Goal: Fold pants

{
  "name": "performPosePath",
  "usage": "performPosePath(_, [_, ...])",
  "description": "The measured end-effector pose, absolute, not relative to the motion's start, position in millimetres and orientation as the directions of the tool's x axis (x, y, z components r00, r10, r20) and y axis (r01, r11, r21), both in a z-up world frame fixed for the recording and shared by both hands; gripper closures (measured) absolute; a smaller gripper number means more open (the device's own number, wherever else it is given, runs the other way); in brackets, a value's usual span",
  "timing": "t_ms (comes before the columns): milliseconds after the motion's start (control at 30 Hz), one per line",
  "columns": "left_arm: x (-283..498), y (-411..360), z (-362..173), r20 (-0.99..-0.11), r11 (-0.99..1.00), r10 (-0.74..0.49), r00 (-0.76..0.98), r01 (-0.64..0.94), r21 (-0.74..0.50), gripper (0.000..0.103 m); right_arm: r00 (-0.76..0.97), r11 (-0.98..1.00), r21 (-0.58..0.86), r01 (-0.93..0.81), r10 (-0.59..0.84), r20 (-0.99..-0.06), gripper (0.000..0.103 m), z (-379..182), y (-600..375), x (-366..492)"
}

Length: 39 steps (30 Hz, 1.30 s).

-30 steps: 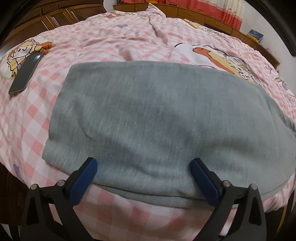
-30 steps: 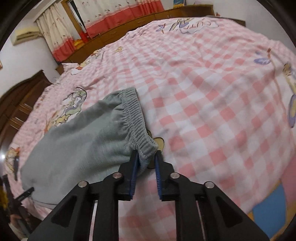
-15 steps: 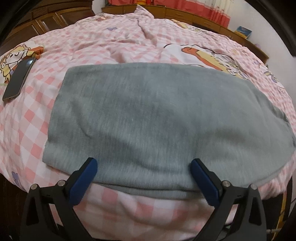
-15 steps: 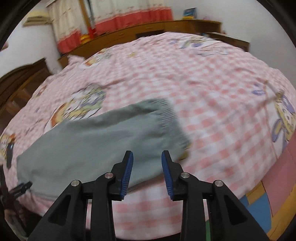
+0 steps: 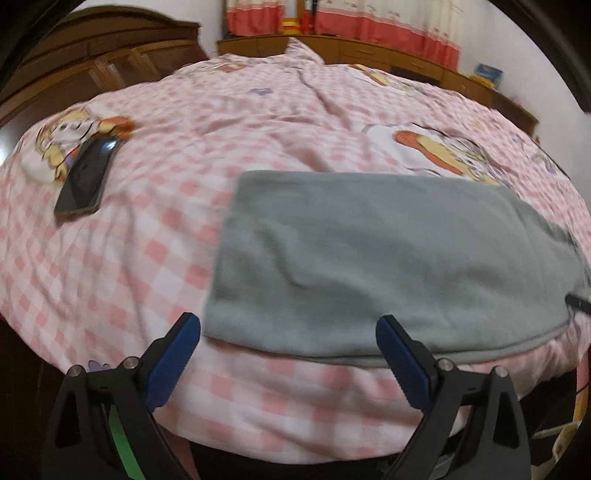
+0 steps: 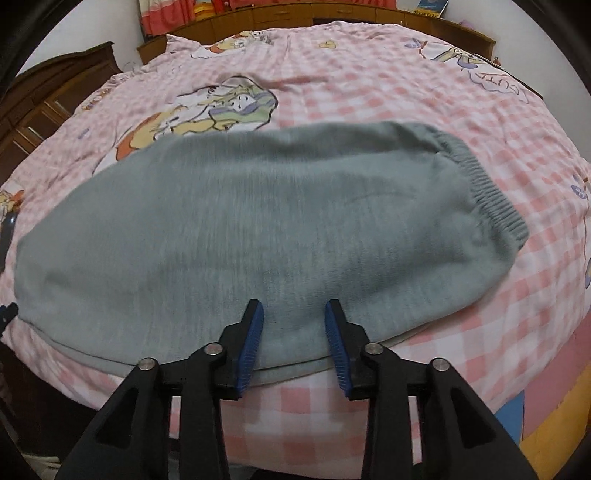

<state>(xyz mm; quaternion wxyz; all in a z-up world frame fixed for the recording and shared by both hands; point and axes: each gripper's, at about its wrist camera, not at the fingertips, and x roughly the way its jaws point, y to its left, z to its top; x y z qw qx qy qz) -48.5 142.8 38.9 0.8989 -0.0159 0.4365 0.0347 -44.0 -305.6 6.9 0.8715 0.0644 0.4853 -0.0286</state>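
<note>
Grey pants (image 6: 258, 221) lie flat, folded lengthwise, along the near edge of a pink checked bed. Their ribbed waistband (image 6: 487, 192) is at the right end in the right wrist view. My right gripper (image 6: 293, 325) hovers over the near edge of the pants around their middle; its jaws are opening and nothing is pinched between them. In the left wrist view the pants (image 5: 388, 258) fill the right half, leg end toward the left. My left gripper (image 5: 288, 332) stands wide open above the near left corner of the pants, holding nothing.
A dark phone (image 5: 86, 177) lies on the bed sheet (image 5: 166, 240) left of the pants. Wooden cabinets (image 5: 92, 62) and red-and-white curtains (image 5: 332, 18) stand beyond the bed. The bed's near edge drops away just under both grippers.
The right gripper let go of the waistband corner, opened, and swung left to the middle of the pants. The left gripper shifted left, toward the leg end; its jaws stayed wide.
</note>
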Motion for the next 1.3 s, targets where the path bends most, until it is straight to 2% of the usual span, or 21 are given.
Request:
performPosePath(100, [-42.5,161.8,32.2,-0.793,0.993,0.069,0.605,-0.118,-0.004,0.004,0.529,0.988,0.103,0.112,0.028,-0.848,0.054,0.9,-304.3,-44.8])
performPosePath(300, [-32.2,188.7,15.1,-0.814,0.983,0.019,0.581,-0.158,-0.089,0.006,0.521,0.983,0.139,0.124,0.054,-0.852,0.049,-6.3,-307.7,-40.7])
performPosePath(400, [-31.0,188.8,10.2,-0.809,0.982,0.011,0.588,-0.159,-0.102,0.015,0.526,0.979,0.163,0.124,0.074,-0.847,0.047,-7.7,-310.0,-40.4])
performPosePath(467, [-33.5,187.2,11.0,-0.796,0.984,-0.001,0.605,-0.141,-0.108,0.027,0.528,0.98,0.158,0.121,0.071,-0.846,0.046,-8.0,-308.7,-40.3])
performPosePath(667, [-37.7,188.5,20.1,-0.777,0.986,0.005,0.63,-0.131,-0.1,0.052,0.533,0.983,0.141,0.115,0.059,-0.844,0.04,-8.6,-302.8,-39.4])
performPosePath(700, [-38.6,190.5,22.8,-0.772,0.986,0.001,0.635,-0.131,-0.107,0.054,0.533,0.984,0.14,0.113,0.058,-0.844,0.04,-8.6,-302.5,-38.7])
performPosePath(900, [-35.0,201.7,39.1,-0.746,0.978,-0.052,0.664,-0.115,-0.171,0.054,0.535,0.984,0.139,0.11,0.059,-0.843,0.038,-9.3,-302.0,-39.0])
performPosePath(1167, [-16.2,192.0,29.7,-0.77,0.996,-0.039,0.637,-0.034,-0.079,0.053,0.534,0.984,0.137,0.11,0.058,-0.844,0.037,-9.4,-301.7,-38.8])
performPosePath(1300, [-16.6,195.2,33.4,-0.76,0.993,-0.066,0.647,-0.029,-0.111,0.053,0.527,0.985,0.133,0.107,0.057,-0.848,0.036,-9.4,-301.5,-37.4])
